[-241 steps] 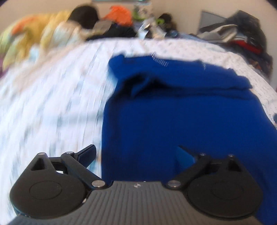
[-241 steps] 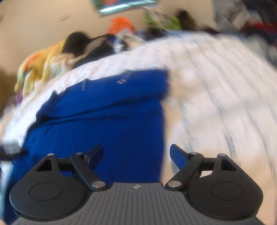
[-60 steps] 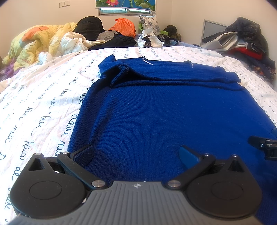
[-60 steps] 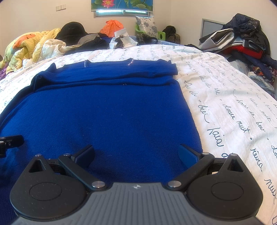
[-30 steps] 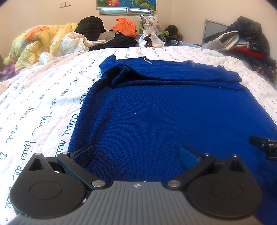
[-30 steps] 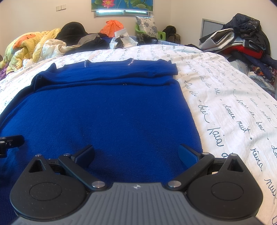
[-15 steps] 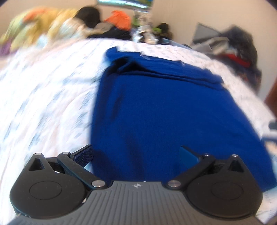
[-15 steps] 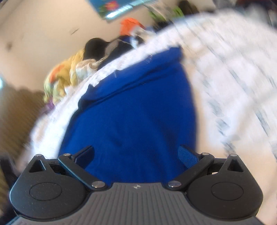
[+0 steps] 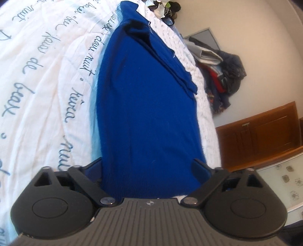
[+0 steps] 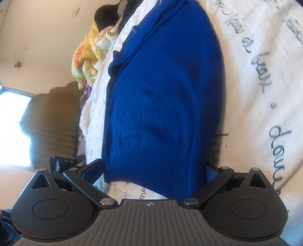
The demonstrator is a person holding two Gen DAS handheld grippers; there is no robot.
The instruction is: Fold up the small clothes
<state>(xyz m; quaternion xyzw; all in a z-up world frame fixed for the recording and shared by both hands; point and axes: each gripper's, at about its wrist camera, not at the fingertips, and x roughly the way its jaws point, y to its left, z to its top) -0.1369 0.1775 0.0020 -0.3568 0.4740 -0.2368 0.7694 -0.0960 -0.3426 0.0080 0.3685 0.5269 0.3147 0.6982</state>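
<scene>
A blue knit sweater (image 9: 147, 106) lies flat on a white bedsheet (image 9: 47, 85) printed with script; its sleeves are folded across the far end. My left gripper (image 9: 149, 168) is open, rolled on its side, with the sweater's near hem between its fingers. My right gripper (image 10: 151, 168) is open too, rolled the other way, with the ribbed hem (image 10: 161, 170) of the same sweater (image 10: 164, 94) between its fingers. I cannot tell whether either gripper's pads touch the cloth.
A pile of clothes (image 9: 223, 75) and a wooden cabinet (image 9: 265, 134) lie past the bed's right side. A yellow quilt (image 10: 85, 56) and dark clothes (image 10: 106, 17) sit at the far left of the bed. Bare sheet (image 10: 265, 85) flanks the sweater.
Both grippers have rolled sideways and moved down to the sweater's near hem, left tilting one way and right the other. Both stay open. The sweater lies as before.
</scene>
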